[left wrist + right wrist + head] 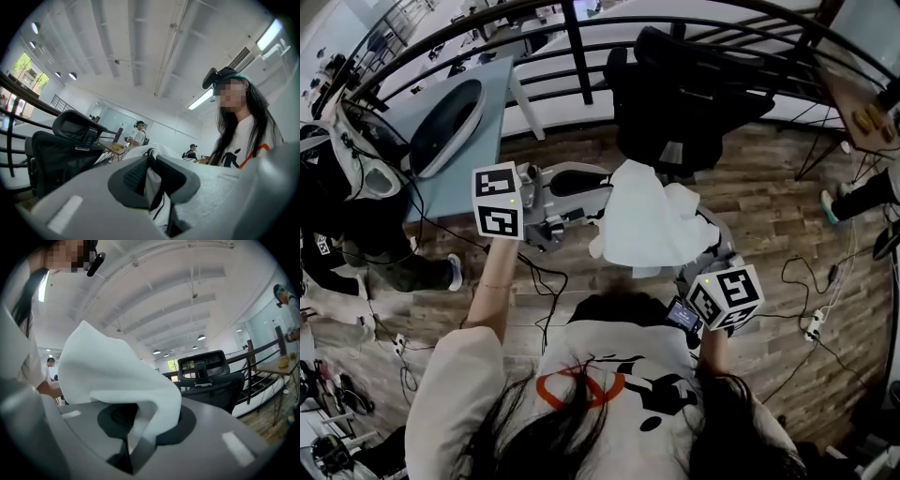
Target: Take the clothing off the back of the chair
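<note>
Item: white garment (642,220), clear of the black chair (684,94), which stands at its 12 o'clock. It is held up over the wood floor (769,197). My left gripper (598,208) is clamped on its 9 o'clock edge. My right gripper (698,248) is clamped on its 4 o'clock corner.

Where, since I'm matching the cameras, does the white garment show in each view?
Head view: white garment, centre.
Left gripper view: garment bottom centre, clamped in the left tool.
Right gripper view: garment left of centre, rising from the right tool.
Shared landmark: black office chair, at top centre, left, and right of centre respectively.
</note>
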Demonstrator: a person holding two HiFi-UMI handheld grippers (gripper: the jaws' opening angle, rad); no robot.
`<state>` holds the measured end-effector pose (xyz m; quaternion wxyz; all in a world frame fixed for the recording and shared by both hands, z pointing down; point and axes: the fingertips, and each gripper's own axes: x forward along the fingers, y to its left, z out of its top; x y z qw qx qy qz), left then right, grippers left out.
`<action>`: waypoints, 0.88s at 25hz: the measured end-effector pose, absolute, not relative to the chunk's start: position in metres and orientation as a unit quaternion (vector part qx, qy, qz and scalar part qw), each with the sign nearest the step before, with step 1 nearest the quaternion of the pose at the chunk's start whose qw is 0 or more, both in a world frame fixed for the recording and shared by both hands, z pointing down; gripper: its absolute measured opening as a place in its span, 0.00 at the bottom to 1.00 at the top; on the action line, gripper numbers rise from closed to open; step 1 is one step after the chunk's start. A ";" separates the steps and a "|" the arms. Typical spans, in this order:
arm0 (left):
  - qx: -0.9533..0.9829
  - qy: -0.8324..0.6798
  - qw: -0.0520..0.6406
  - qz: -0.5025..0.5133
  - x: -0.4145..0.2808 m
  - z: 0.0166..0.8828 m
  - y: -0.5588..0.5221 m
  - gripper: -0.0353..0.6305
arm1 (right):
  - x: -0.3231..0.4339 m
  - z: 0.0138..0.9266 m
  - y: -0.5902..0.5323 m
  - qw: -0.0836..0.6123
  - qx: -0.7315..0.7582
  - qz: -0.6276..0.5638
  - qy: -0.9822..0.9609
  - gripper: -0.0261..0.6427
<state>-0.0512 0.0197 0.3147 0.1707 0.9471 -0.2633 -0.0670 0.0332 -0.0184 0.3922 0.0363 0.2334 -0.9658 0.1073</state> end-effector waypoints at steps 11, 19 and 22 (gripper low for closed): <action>0.915 -0.340 0.196 -0.089 -0.141 0.351 0.090 0.13 | -0.051 0.423 0.044 0.085 0.202 0.117 -0.969 0.21; 0.856 -0.456 0.219 -0.110 -0.202 0.395 0.127 0.13 | -0.094 0.457 0.081 0.125 0.173 0.133 -0.968 0.21; 0.822 -0.516 0.218 -0.099 -0.225 0.415 0.136 0.13 | -0.108 0.472 0.091 0.138 0.166 0.148 -0.965 0.21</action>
